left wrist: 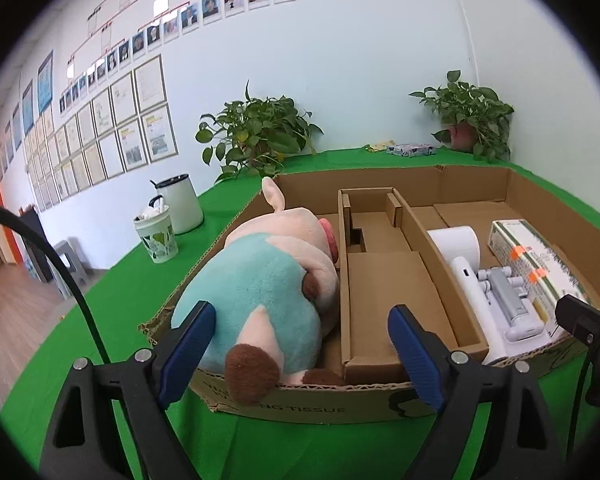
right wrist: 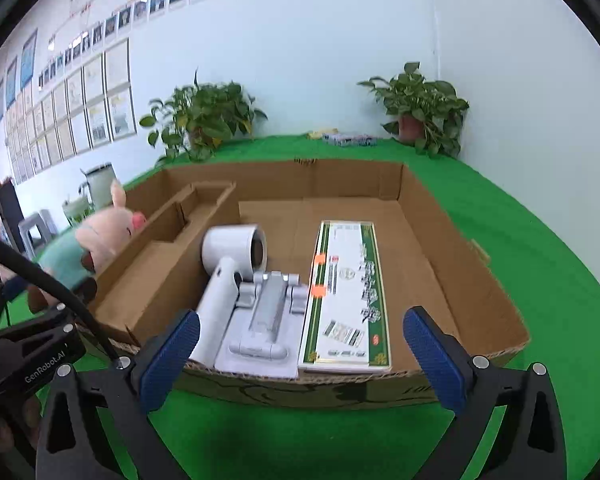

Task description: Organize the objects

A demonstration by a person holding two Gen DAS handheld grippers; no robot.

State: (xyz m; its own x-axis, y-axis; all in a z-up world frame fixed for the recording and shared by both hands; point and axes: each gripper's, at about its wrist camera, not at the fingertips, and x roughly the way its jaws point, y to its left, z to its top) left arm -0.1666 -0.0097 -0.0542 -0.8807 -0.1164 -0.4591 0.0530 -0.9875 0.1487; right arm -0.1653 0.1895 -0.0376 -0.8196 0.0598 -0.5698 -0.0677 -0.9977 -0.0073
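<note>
We logged both the left tool (left wrist: 302, 340) and right tool (right wrist: 300, 350) released and empty before the box (right wrist: 464, 248), plush pig (left wrist: 268, 280) filling its left section, judging a low approach could snag the cardboard rim and drag everything.

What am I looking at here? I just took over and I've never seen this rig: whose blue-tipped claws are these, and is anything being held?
Each picture comes from a fisheye camera on a hand-held gripper that a person carries, looking forward along its two blue-padded fingers. One view shows the left hand-held gripper, the other the right hand-held gripper. Both stand open and hold nothing. On the green table sits a divided cardboard box. Its left compartment holds a plush pig, the middle one looks empty, and the right one holds a white hair dryer, a grey-white folding stand and a flat green-edged box.
</note>
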